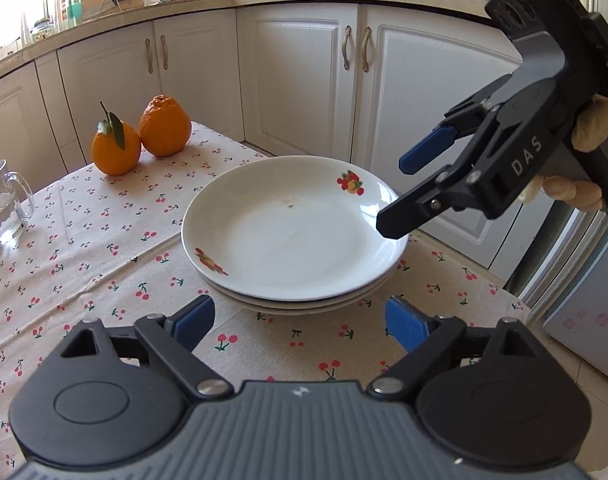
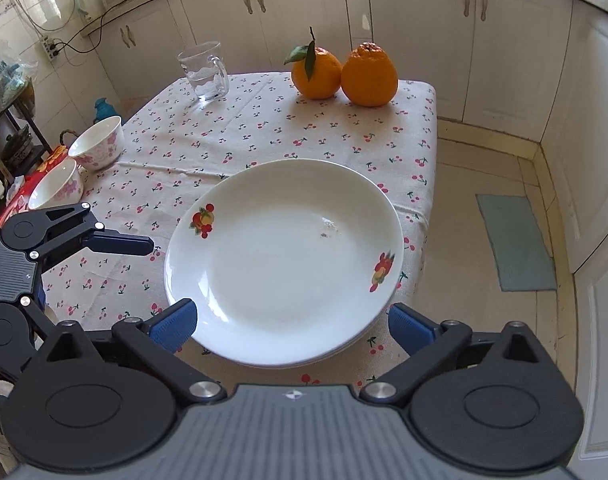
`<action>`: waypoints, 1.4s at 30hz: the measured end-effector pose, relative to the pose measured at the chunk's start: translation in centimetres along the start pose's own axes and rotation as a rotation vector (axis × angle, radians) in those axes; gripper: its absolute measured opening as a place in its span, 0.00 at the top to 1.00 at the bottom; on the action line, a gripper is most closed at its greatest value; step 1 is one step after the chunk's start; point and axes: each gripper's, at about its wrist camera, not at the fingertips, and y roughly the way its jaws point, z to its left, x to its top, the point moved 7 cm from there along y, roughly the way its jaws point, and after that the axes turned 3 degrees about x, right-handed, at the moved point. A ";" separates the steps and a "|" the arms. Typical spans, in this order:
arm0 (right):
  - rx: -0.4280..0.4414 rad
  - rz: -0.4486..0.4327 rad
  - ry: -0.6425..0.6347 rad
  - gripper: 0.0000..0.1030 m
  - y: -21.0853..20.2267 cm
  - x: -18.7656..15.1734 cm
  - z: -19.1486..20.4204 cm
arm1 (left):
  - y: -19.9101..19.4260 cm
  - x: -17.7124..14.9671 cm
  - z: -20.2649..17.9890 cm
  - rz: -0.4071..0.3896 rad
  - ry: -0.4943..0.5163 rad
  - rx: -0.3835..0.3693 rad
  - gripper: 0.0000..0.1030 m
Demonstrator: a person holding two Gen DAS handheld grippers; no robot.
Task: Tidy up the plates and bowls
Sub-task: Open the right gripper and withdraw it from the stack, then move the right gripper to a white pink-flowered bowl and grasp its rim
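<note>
Left gripper (image 1: 300,320) released, blue pads spread wide and clear of the near rim of the plates (image 1: 292,232), nothing between them; cloth bare in the gap

Right gripper (image 2: 292,322) likewise released, jaws as wide as the plate stack itself, one pad just beside the rim on each side, neither seen pressing on it; from the left wrist view, seen coming in from the right over the far right rim, its lower finger (image 1: 395,222) crossing the rim line, touching or not cannot be told; held by a gloved hand (image 1: 595,128)

Plates white with fruit prints, stacked, at least three rims showing, sitting near the table's right edge (image 2: 431,168), part of the stack close to the drop to the floor

Bowls (image 2: 98,144) with pink flowers, two, side by side at the left edge of the table, well apart from the plates; the nearer bowl (image 2: 54,190) just behind the left gripper's arm

Oranges (image 2: 343,72), two, touching each other, at the far edge; glass mug (image 2: 206,72) at the far left corner

Open cloth (image 2: 224,136) between plates and oranges, and between plates and bowls; room to move on both sides
</note>
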 end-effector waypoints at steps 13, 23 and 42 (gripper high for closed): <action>-0.232 -0.070 -0.192 0.00 -0.3 -1.0 8.4 | -8.3 -3.2 2.8 -0.083 -0.026 0.096 0.06; -0.166 -0.096 -0.233 0.00 1.9 -1.9 17.3 | -14.8 -8.6 6.6 -0.096 -0.079 0.186 0.06; 0.106 -0.117 -0.296 0.00 5.3 2.0 31.2 | -21.3 -18.8 15.8 -0.027 -0.154 0.350 0.06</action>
